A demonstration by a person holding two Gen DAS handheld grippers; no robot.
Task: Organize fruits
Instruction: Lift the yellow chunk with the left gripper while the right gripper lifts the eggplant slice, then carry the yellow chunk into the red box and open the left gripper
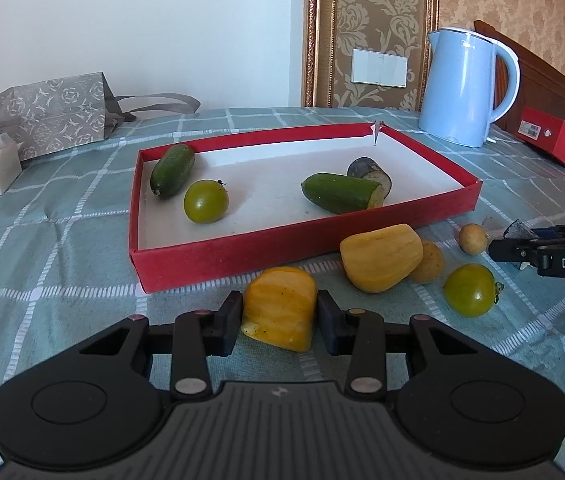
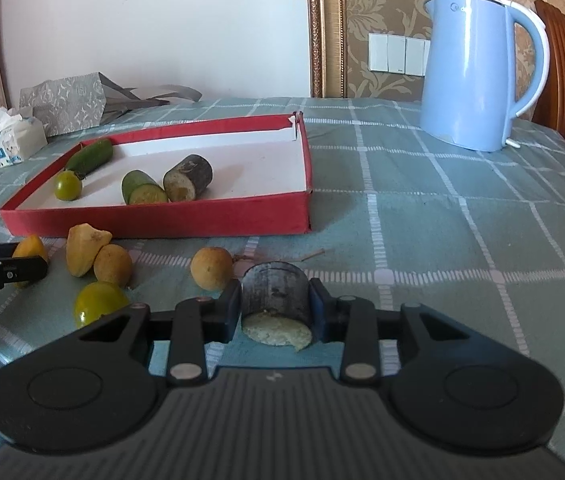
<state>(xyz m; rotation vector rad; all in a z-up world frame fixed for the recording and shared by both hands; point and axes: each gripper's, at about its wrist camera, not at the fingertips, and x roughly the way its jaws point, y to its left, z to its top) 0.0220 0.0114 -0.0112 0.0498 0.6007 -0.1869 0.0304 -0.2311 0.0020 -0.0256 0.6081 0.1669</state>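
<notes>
Left tongs: narrow, pads against both sides of a yellow-orange fruit piece, just in front of the red tray on the worktop.

Right tongs: narrow, clamped on a dark-skinned cut cylinder, pale cut face toward the camera, right of the tray's near wall.

Both tongs point downward at a slant.

Right view only: a second dark cut cylinder showing its cut face inside the tray.

White wall, damask wallpaper panel, checked tablecloth, wooden headboard
</notes>
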